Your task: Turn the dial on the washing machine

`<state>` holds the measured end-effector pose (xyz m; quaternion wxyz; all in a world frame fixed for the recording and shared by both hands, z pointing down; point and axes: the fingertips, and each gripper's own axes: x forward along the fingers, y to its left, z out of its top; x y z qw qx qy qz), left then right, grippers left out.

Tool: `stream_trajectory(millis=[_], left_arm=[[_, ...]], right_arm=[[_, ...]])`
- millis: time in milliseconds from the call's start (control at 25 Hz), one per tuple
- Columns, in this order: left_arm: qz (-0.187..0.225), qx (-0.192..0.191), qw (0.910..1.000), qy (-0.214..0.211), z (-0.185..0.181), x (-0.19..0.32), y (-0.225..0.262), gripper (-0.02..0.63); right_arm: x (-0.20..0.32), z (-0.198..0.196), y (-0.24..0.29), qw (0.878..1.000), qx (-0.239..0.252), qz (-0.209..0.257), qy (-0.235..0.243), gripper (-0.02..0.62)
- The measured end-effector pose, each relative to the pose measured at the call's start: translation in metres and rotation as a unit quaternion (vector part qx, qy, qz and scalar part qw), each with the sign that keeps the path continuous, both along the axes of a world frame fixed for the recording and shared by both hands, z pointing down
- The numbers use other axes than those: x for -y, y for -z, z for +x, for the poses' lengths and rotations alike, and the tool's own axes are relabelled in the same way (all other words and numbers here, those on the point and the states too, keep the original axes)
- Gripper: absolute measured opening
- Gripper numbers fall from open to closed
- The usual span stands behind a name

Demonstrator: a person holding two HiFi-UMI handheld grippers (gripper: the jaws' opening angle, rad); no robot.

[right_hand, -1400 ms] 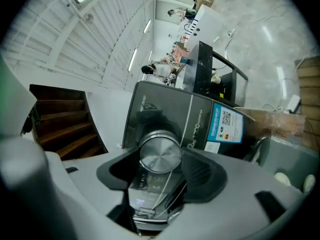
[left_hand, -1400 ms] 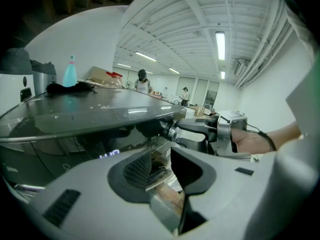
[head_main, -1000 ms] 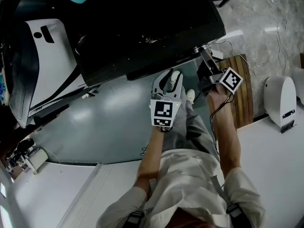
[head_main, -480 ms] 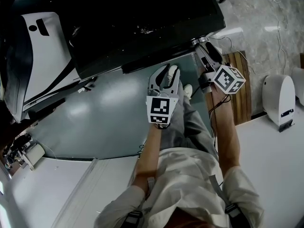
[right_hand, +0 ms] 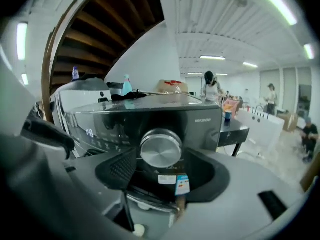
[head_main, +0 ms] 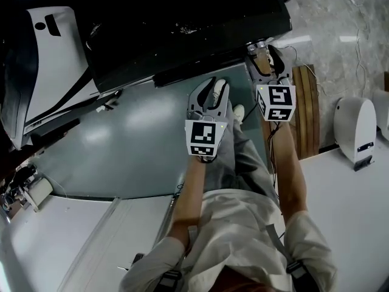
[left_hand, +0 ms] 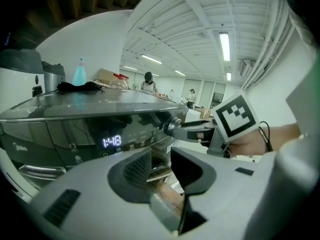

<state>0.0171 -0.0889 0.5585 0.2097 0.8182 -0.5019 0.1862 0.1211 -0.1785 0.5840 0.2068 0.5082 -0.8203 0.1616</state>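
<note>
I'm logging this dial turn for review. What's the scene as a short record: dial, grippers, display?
dial: silver knob on the washing machine front panel
right gripper: jaws have just been opening; dial between them, pads clear of it
left gripper: jaws apart, nothing between them
display: reads 1:48

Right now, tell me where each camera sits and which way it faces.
Head view: on the person's head, looking steeply down over the washing machine; shows both forearms, left gripper, right gripper.
Left gripper view: rides the left gripper, faces the machine's display; its own jaws stand apart, empty.
Right gripper view: rides the right gripper, faces the dial; jaws just opened, dial between them, untouched.
Shared: both gripper views show the dial.
</note>
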Motion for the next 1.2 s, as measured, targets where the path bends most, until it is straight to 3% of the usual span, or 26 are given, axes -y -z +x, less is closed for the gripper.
stream_trajectory(millis=[120,200,440,760,1200], left_arm=[[0.001,-0.001,1.0,0.005,-0.003,-0.001,-0.001,0.127],[0.001,-0.001,1.0,0.007,-0.005,-0.003,-0.002,0.127],[0.001,-0.002,0.9999,0.01,-0.008,-0.007,-0.002,0.127],[0.002,-0.004,0.9999,0.011,-0.009,-0.008,-0.002,0.127],[0.001,-0.006,1.0,0.006,-0.006,-0.008,-0.002,0.127]], right_arm=[[0.003,-0.003,0.004,0.999,-0.041,0.025,0.011,0.277],[0.003,-0.004,0.005,0.998,-0.043,0.031,0.014,0.264],[0.002,0.0,0.004,1.0,0.027,0.013,-0.007,0.256],[0.002,0.004,0.003,0.991,0.123,-0.022,-0.039,0.253],[0.003,0.007,0.001,0.976,0.202,-0.052,-0.057,0.253]])
